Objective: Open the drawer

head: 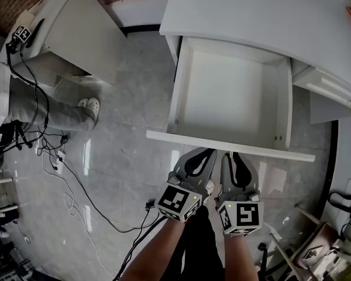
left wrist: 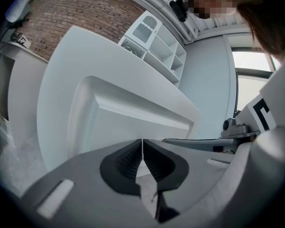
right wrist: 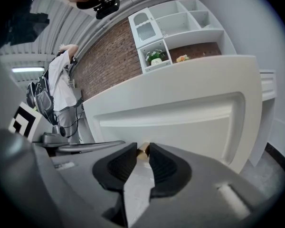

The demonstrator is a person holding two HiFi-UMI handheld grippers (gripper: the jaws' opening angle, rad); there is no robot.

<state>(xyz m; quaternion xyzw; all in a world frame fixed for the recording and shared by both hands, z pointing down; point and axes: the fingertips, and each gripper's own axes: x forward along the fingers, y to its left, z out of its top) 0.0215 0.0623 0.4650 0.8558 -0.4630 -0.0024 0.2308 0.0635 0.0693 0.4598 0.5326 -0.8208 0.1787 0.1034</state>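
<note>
While the right gripper (head: 230,155) is clamped on the brass knob (right wrist: 143,151), the drawer (head: 176,98) sits dead ahead of it, already pulled out; the left gripper (left wrist: 142,144) is closed on nothing alongside.

The white drawer (head: 231,92) stands pulled well out, a brass knob (right wrist: 143,149) on its recessed front.

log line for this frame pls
white drawer: pulled out, empty | right gripper: shut on small brass knob on drawer front | left gripper: jaws together, nothing between them
</note>
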